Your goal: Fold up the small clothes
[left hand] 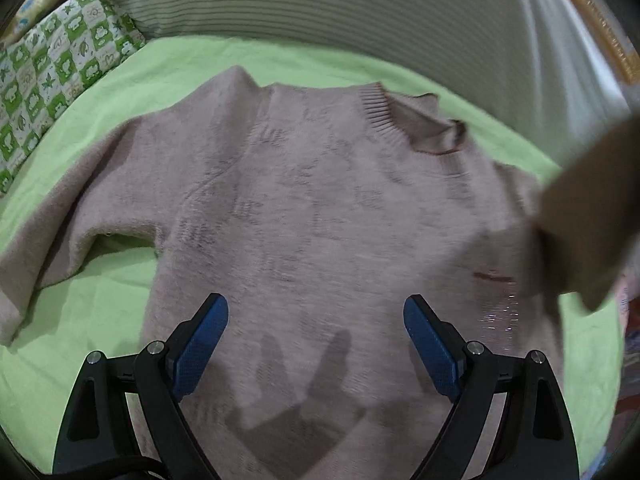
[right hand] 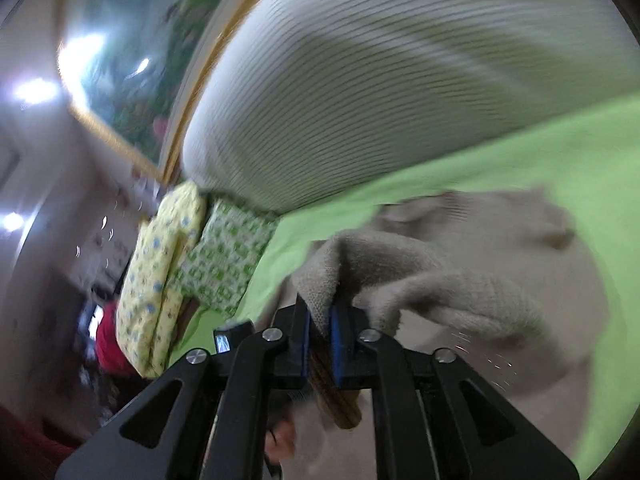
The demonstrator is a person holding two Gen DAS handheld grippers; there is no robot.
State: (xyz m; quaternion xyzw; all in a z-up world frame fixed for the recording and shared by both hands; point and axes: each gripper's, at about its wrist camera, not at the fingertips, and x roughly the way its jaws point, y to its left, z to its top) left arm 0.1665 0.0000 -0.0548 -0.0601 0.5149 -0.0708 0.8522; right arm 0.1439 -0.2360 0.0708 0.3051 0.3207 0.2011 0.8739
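A dusty-pink knitted sweater [left hand: 320, 208] lies flat on a green bedsheet [left hand: 100, 300], collar [left hand: 404, 124] at the far side. Its left sleeve [left hand: 68, 216] is spread out to the left. My left gripper [left hand: 316, 312] is open and empty above the sweater's lower body. My right gripper [right hand: 319, 312] is shut on the sweater's right sleeve [right hand: 400, 276] and holds it lifted over the sweater's body [right hand: 540, 248]. In the left wrist view the lifted sleeve [left hand: 592, 216] shows blurred at the right edge.
A striped white headboard cushion [left hand: 320, 0] runs along the back of the bed. A green patterned pillow [left hand: 60, 76] lies at the back left, and a yellow one [right hand: 156, 280] beside it. A gold-framed picture [right hand: 132, 92] hangs on the wall.
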